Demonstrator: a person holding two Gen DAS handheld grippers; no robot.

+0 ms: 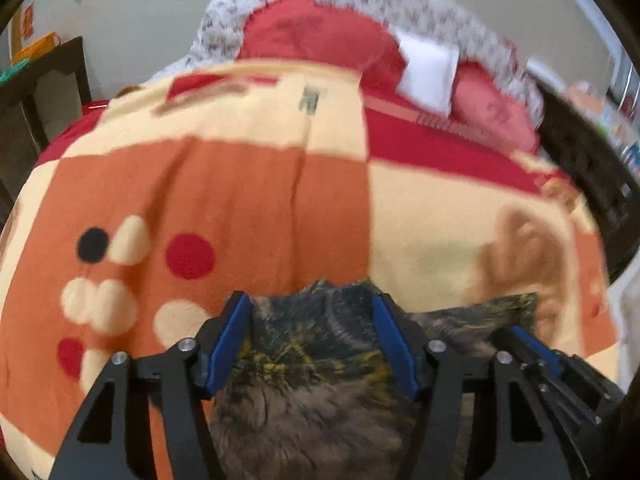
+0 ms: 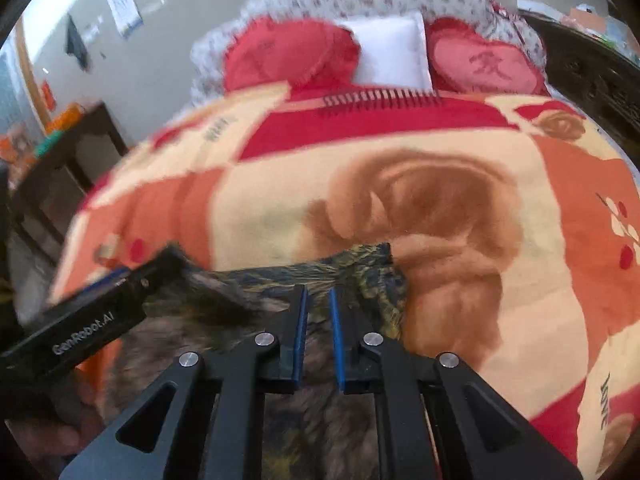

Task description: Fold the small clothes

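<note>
A dark garment (image 1: 312,360) with a brown, black and yellow print lies on the patterned blanket (image 1: 240,200) of a bed. My left gripper (image 1: 310,300) points down at its far edge. Its blue pads stand wide apart on either side of the cloth and are not squeezing it. In the right wrist view the same garment (image 2: 360,268) stretches leftward to the left gripper's black body (image 2: 80,320). My right gripper (image 2: 318,290) has its pads nearly together, with a fold of the garment's edge pinched between them. The right gripper's fingers (image 1: 536,348) show beside the left one.
The orange, cream and red blanket (image 2: 440,160) covers the whole bed. Red pillows (image 2: 288,52), a white pillow (image 2: 390,52) and a heart-shaped cushion (image 2: 488,64) sit at the far end. A dark table (image 2: 72,152) stands to the left, and dark carved furniture (image 1: 592,168) to the right.
</note>
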